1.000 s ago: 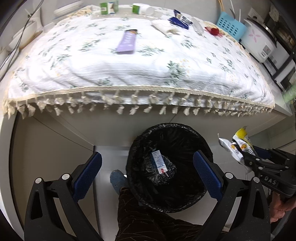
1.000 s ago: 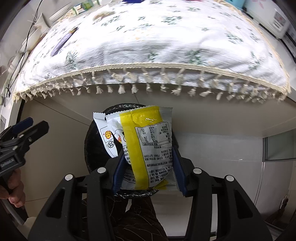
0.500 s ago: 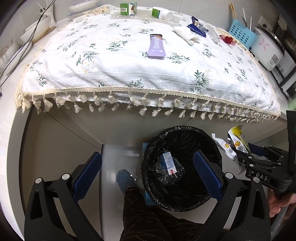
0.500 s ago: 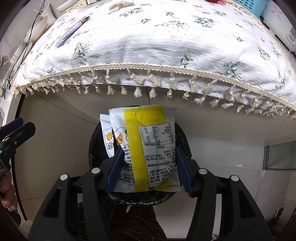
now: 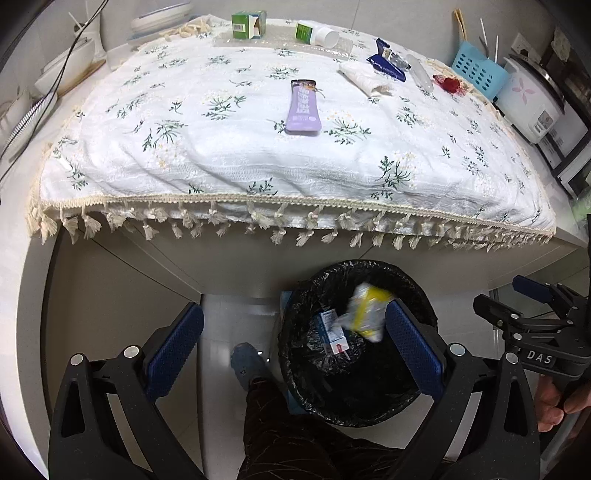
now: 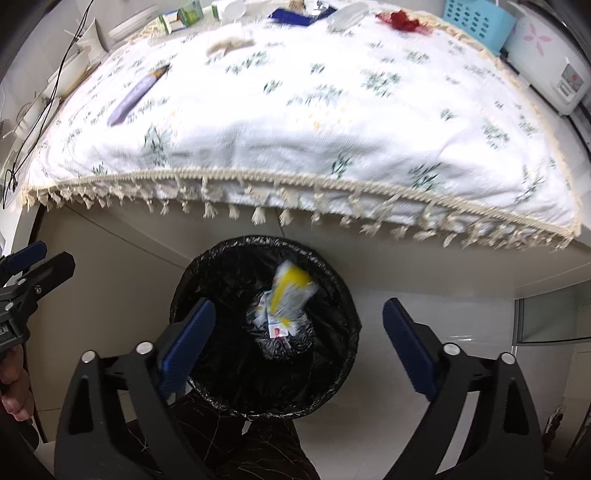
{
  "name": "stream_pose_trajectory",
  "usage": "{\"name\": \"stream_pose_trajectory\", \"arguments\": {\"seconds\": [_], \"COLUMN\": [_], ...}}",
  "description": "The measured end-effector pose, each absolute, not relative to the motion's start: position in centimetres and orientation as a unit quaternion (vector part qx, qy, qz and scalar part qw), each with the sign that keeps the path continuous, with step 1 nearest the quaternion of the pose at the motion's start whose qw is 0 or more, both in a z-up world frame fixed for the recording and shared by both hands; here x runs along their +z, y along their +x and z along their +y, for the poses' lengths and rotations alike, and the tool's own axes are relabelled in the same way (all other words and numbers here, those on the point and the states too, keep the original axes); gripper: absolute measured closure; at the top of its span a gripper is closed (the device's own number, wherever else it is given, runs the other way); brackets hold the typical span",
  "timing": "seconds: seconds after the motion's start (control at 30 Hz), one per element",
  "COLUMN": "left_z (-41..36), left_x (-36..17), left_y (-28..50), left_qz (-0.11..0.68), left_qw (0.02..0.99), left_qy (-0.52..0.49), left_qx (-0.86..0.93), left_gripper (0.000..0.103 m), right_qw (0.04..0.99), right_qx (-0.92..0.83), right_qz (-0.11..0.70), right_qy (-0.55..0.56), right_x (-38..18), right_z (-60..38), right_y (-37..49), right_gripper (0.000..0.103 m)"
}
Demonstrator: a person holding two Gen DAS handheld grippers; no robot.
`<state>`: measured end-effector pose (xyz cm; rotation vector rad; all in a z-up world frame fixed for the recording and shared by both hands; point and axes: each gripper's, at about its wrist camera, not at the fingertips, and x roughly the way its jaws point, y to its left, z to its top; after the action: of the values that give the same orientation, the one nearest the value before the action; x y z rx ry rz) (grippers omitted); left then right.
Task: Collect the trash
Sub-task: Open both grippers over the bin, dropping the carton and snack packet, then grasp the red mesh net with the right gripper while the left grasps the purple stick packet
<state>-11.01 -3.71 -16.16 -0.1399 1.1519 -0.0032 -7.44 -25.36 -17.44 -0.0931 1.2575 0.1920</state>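
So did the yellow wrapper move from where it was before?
Yes. The right gripper has just been opening; the wrapper dropped from its jaws into the bin.

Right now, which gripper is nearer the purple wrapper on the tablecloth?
Left, though neither is close. The left gripper and the right gripper both hang open over the trash bin, below the table edge; the purple wrapper lies toward the left gripper's side.

Counter (image 5: 229,266) under floral tablecloth (image 5: 229,147), purple packet (image 5: 303,107), green carton (image 5: 248,24), crumpled tissue (image 5: 364,77) on it
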Motion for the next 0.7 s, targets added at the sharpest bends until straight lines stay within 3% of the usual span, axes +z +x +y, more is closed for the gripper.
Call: {"name": "stream_pose_trajectory", "arguments": {"seconds": [0.17, 0.7], "left_z": [-3.8, -3.5], "left_x": [-14.6, -8.7], "left_y": [-10.7, -7.1], "left_qz": [0.533, 0.496], "left_qw": [0.843, 0.866], "left_qy": [-0.071, -0.061], "left_qx": [-0.002, 0.001], "left_gripper": [0.006, 0.006], "right_qw": [0.819, 0.856], "right_qx": [0.083, 0.082], "right_qz": [0.566, 0.509], "right_qy": [-0.041, -0.024], "right_x": [-15.0, -7.8], "right_z": [-26.3, -28.0], "right_y": [-7.2, -4.6], "right_gripper": [0.008, 0.008]}}
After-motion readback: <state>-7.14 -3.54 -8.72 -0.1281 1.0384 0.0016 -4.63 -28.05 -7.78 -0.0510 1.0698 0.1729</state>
